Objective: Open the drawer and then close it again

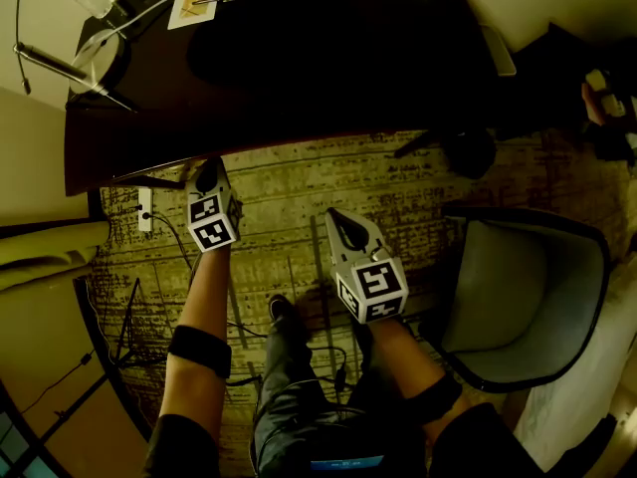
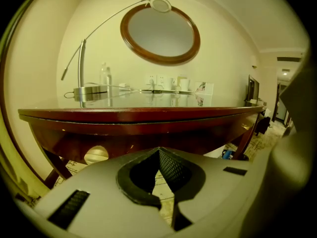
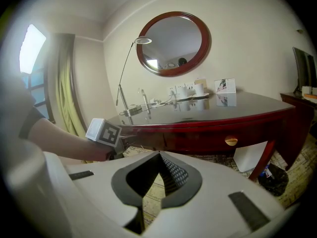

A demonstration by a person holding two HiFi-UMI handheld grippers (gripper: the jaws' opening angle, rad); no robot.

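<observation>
Head view: left gripper (image 1: 208, 170) noses right up to the front edge of the desk (image 1: 299, 68), jaws together, nothing held. Right gripper (image 1: 345, 225) hangs over the carpet (image 1: 289, 187), jaws together too, empty. Drawer (image 3: 198, 140) sits shut under the desktop, knob (image 3: 231, 141) untouched.

no text here can be read.
</observation>
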